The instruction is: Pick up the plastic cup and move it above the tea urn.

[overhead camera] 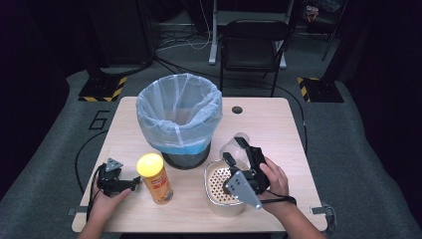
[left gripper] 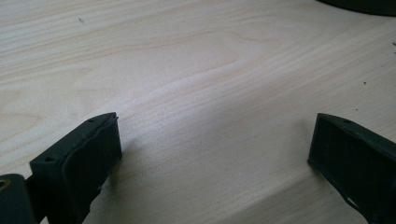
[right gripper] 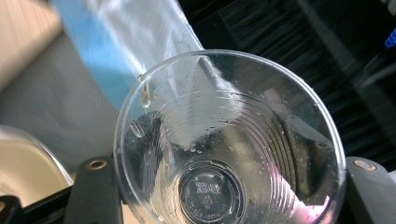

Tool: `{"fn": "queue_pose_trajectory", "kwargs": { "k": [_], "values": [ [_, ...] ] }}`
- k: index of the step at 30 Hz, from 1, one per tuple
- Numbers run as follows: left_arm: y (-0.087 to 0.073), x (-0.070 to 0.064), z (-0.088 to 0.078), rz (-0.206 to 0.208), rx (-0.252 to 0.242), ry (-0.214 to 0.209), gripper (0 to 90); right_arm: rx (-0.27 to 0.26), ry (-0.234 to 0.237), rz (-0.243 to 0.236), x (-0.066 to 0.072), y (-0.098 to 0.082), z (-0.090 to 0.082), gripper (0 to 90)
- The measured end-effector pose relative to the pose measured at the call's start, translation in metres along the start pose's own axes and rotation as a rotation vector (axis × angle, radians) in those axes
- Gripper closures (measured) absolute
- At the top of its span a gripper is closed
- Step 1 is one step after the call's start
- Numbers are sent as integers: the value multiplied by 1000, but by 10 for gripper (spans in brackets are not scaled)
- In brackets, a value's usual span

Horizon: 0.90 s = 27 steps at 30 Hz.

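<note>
Clear plastic cup point(right gripper: 229, 154) sits clamped between the right tool's point(overhead camera: 240, 151) jaws

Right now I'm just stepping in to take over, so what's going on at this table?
A person works two handheld grippers. The right gripper holds a clear plastic cup between its jaws, above a perforated container and near the lined trash bin. The left gripper rests open on the table beside a yellow-lidded canister.

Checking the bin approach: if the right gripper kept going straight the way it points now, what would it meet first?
The right gripper, its jaws shut on the clear plastic cup, points up-table toward the trash bin. Its white liner looks first in line, though depth is hard to judge.
</note>
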<state>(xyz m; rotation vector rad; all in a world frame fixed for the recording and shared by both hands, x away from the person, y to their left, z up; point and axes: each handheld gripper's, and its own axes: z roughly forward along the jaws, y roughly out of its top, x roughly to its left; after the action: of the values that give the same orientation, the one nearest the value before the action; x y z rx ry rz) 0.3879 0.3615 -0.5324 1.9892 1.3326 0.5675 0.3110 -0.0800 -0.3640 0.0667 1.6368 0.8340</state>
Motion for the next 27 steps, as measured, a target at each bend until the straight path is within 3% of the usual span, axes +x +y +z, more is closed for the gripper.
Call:
{"fn": "queue_pose_trajectory", "kwargs": {
  "k": [1,3,4,5,6,7,8,10,13,15,19,27],
  "values": [
    [0,0,0,0,0,0,22,-6,43,120,-4,-2,1,349],
    [0,0,0,0,0,0,22,-11,112,294,-11,-7,2,349],
    [0,0,0,0,0,0,22,-21,152,404,-17,-12,3,349],
    [0,0,0,1,0,0,22,-39,235,615,-24,-21,6,349],
    [0,0,0,0,0,0,22,-39,235,615,-24,-21,6,349],
    [0,0,0,0,0,0,22,-43,251,685,-26,-24,7,349],
    [0,0,0,0,0,0,22,-57,290,790,-30,-30,9,349],
    [0,0,0,1,5,0,22,-88,348,934,-35,-40,12,349],
    [0,0,0,0,0,0,21,-108,405,1050,-39,-48,13,348],
    [0,0,0,0,0,0,22,-120,422,1086,-42,-53,15,348],
    [0,0,0,0,0,0,21,-116,424,1084,-46,-53,14,347],
    [0,0,0,1,1,0,21,-116,403,1016,-74,-30,17,344]
  ]
}}
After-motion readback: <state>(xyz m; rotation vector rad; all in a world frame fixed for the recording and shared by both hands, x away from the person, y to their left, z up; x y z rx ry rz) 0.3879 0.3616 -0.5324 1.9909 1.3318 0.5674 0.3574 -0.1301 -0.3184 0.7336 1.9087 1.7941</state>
